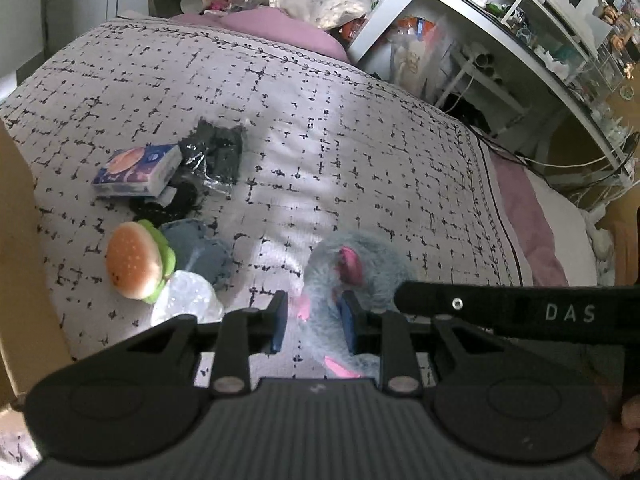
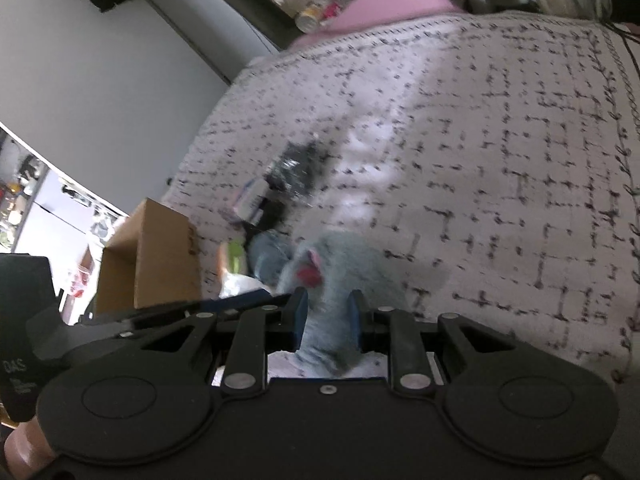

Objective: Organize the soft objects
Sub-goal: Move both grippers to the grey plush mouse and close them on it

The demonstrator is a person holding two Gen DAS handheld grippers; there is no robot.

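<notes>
bed [image 1: 360, 128] | on it: tissue pack [image 1: 138, 170], burger plush [image 1: 136, 264], grey plush [image 1: 352, 264]

The left gripper [image 1: 314, 320] points steeply downward, its blue-padded jaws drawn close and clamped on the grey plush toy [image 1: 352, 256]. The right gripper [image 2: 329, 316] points downward at a similar pitch, its jaws likewise clamped on the same toy. Both grippers sit side by side, the right one's body crossing the left wrist view.

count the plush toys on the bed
2: a burger plush at the bedspread's left edge, and a grey furry plush clamped by both grippers. Others may be hidden.
</notes>
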